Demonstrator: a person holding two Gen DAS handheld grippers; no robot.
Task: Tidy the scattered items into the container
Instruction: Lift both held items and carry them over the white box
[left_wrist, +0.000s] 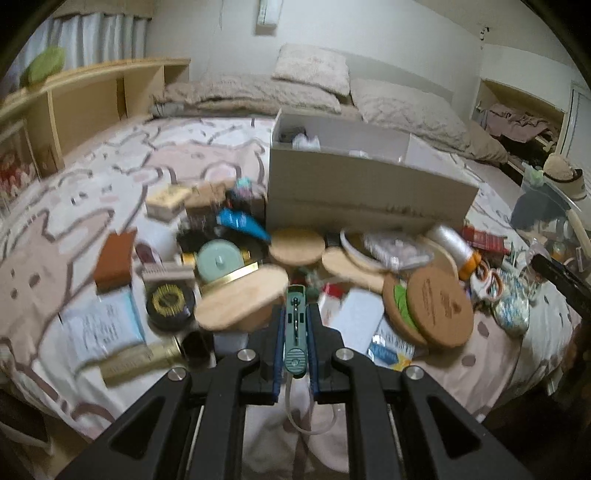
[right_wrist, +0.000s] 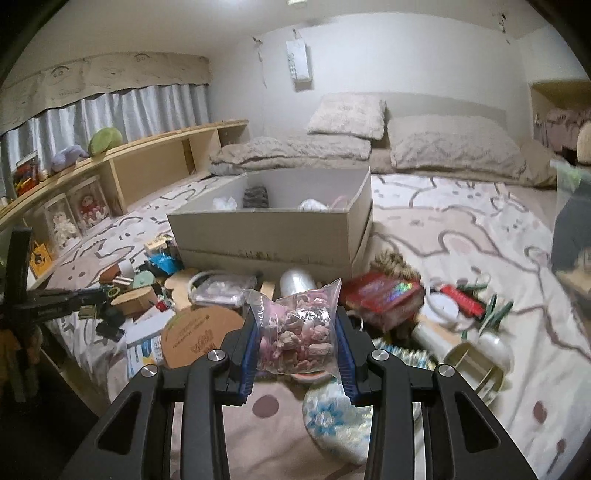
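From the left wrist, the left claw (left_wrist: 295, 332) is closed narrowly on a slim green tool (left_wrist: 294, 334) with a pale cord hanging from its rear end, held above the clutter on the bed (left_wrist: 92, 177). The cardboard box (left_wrist: 369, 188) that serves as the container stands just beyond the pile, toward the pillows, its open top facing up. To do this step well, I would carry the tool up over the near wall of the box and let go only once it is clearly inside, minding that the dangling cord does not snag the wooden discs (left_wrist: 295, 245) below. This view is smeared by motion, so the small items on the left of the pile are hard to name, and the box's near wall hides most of its contents. From the right wrist, the right claw (right_wrist: 297, 332) grips a clear bag of pinkish pieces (right_wrist: 299, 328) between its blue pads, the jaws moderately wide around it, above the foot end of the bed. The bag is soft, so a firm, level carry seems wise. The box (right_wrist: 266, 232) lies straight ahead; only a few pale and dark things show inside. The bag hides whatever lies directly beneath it.
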